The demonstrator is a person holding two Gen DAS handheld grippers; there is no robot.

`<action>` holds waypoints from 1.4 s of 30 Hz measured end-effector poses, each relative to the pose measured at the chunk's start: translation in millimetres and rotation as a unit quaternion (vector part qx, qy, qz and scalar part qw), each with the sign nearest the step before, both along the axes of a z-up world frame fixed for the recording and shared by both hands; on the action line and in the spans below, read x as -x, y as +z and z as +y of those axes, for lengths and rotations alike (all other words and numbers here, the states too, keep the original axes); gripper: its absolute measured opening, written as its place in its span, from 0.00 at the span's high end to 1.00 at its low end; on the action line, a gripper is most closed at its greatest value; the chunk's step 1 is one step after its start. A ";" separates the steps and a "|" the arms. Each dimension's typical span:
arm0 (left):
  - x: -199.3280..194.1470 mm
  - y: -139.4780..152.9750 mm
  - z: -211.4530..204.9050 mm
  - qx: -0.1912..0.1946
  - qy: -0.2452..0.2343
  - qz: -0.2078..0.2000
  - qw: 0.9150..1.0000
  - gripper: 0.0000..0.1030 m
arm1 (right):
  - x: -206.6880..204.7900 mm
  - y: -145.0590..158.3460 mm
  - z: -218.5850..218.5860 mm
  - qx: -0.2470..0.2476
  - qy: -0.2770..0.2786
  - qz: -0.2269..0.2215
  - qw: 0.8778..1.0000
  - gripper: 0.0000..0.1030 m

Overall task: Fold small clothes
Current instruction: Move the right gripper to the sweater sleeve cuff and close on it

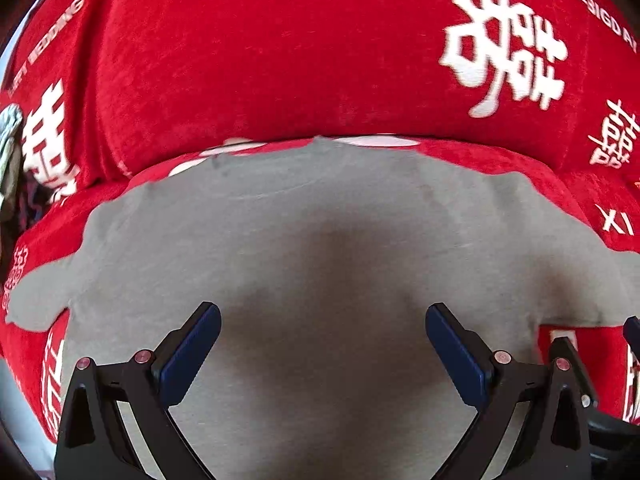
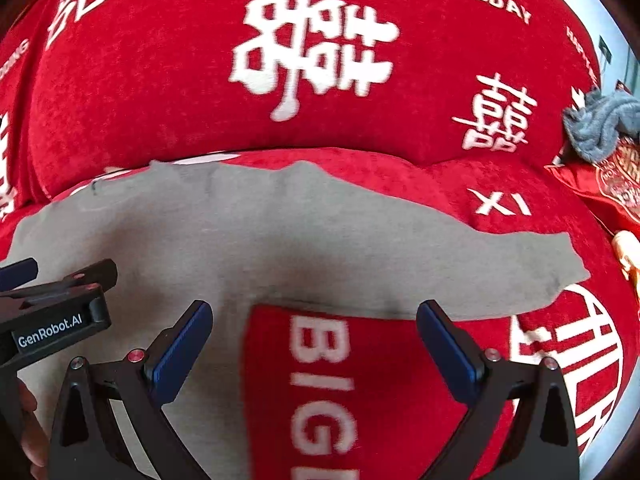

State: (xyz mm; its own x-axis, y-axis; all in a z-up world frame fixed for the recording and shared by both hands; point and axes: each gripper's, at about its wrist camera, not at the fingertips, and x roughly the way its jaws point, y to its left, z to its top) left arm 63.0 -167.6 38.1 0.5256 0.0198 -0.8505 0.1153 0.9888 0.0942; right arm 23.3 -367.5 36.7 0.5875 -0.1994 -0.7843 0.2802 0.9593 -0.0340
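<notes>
While the grey garment [image 1: 320,240] lies spread flat on the red sofa cover [image 1: 280,60], both grippers hang just above it with their fingers pointing toward the backrest cushion [image 2: 200,100]. At the left, the left gripper [image 1: 323,344] is over the middle of the cloth, jaws spread wide and holding nothing, a dark shadow on the fabric between its blue pads [image 1: 192,356]. Its black body, marked "GenRobot.AI", shows at the left edge of the right wrist view, close beside the other tool. Further right, the right gripper [image 2: 314,340] is likewise wide and empty, poised over the garment's near right edge, where the red cover with white lettering shows between its pads [image 2: 180,352]. One sleeve [image 2: 540,272] stretches out to the right. Far right, a crumpled blue-grey cloth [image 2: 600,124] sits on the sofa, well apart from the garment.
</notes>
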 end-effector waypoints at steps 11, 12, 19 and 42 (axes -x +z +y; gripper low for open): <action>-3.6 -0.1 -61.2 -0.012 -0.043 0.001 0.999 0.00 | 8.5 -2.8 -59.9 -0.004 -0.046 0.001 0.999 0.01; -3.9 0.0 -65.8 -0.012 -0.045 0.001 0.999 0.00 | 9.7 -3.1 -65.8 -0.004 -0.051 0.001 0.999 0.01; 1.4 -1.4 -99.3 -0.012 -0.065 0.000 0.998 0.00 | 19.5 -5.7 -104.4 -0.006 -0.083 0.002 0.997 0.01; 13.8 -15.7 -168.8 -0.011 -0.107 0.011 0.994 0.00 | 70.5 -25.7 -242.1 -0.008 -0.220 0.031 0.975 0.01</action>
